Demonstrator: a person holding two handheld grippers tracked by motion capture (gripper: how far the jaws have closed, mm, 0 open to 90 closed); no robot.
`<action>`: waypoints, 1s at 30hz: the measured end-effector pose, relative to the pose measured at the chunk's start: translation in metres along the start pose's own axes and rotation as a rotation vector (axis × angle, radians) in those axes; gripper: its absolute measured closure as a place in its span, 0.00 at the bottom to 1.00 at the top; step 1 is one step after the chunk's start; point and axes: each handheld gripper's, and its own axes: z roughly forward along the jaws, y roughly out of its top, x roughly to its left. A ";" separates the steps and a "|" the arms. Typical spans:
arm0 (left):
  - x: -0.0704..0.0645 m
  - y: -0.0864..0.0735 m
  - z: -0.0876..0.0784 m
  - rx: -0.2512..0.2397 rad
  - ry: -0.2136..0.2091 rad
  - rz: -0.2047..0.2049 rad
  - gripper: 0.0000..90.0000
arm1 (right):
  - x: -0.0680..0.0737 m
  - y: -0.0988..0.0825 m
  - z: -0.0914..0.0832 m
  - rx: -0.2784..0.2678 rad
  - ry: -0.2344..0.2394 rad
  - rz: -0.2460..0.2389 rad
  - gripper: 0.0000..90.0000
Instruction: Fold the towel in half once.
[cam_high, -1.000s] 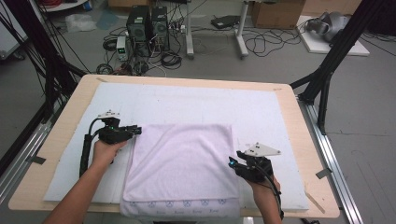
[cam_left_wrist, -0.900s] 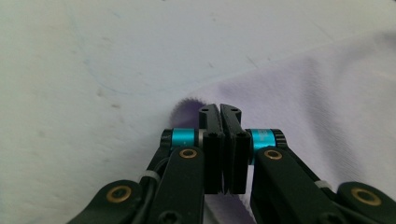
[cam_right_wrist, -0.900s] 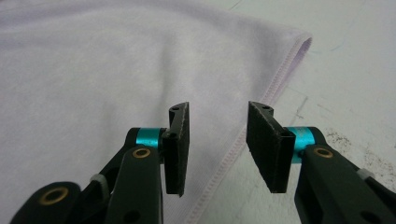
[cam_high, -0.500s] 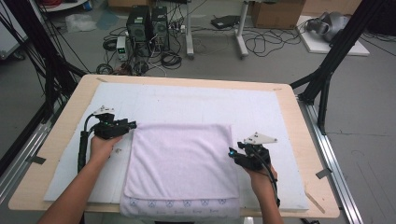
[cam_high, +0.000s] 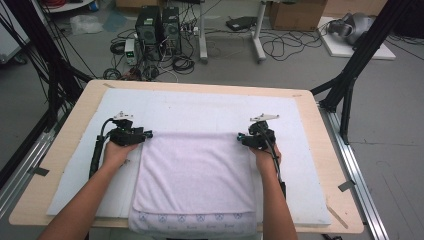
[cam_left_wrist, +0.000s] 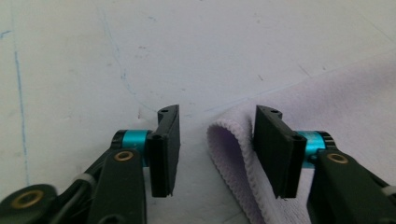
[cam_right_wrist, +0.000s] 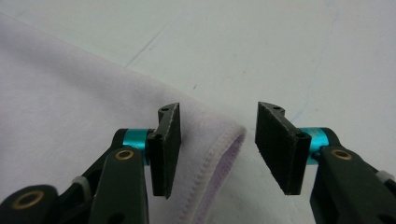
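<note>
A pale lilac folded towel lies on the white mat, its near edge hanging over the table front. My left gripper is at the towel's far left corner. In the left gripper view the gripper stands open, its jaws just closing a little around the folded corner without pressing it. My right gripper is at the far right corner. Its jaws have been opening and stand apart, with the hemmed corner between them and untouched.
The mat covers a wooden table with metal rails along both sides. Black frame posts stand at the right and left. Behind the table, computer towers and loose cables lie on the floor.
My right gripper has moved away from the person along the towel's right edge to its far right corner. The left gripper has stayed at the far left corner.
</note>
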 end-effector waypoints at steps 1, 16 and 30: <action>0.000 0.000 -0.001 0.003 0.007 0.014 0.62 | 0.000 -0.001 0.002 0.006 0.001 -0.007 0.64; 0.003 0.011 0.000 0.019 -0.016 -0.085 0.96 | -0.001 0.003 0.001 -0.019 0.033 -0.003 0.94; 0.016 0.078 0.021 -0.069 -0.024 -0.073 0.96 | -0.019 0.051 0.002 -0.142 -0.103 -0.077 0.94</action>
